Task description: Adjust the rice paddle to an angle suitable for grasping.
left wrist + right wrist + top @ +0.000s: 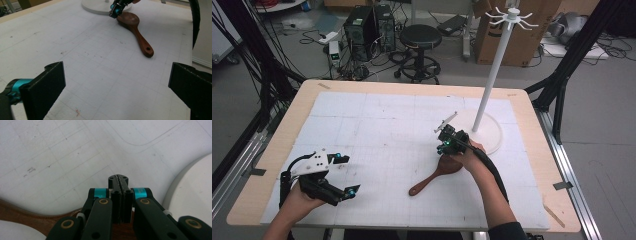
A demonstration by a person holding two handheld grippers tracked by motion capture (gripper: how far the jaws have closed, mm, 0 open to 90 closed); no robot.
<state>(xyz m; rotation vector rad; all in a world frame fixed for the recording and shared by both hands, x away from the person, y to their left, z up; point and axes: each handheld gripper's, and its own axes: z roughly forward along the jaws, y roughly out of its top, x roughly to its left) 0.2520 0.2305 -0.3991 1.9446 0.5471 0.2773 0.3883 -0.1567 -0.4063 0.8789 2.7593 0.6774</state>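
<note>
Open white mat across desk (377, 125) centre and left, free passage between left tongs (343, 174) and wooden spoon (432, 176); far right blocked by white stand's round base (492, 131) and upright pole (491, 80), just beside right tongs (445, 136).

Site: I'm working in a lab | upper left: computer towers (371, 30), loose cables | top centre: stool (420, 37) | foreground: gridded table (377, 125)

Even, soft overhead light leaves the white desk (377, 125) bright with only faint shadows. The high view is slightly soft and bowed at its edges. Both gripper views blur the nearest jaws.
</note>
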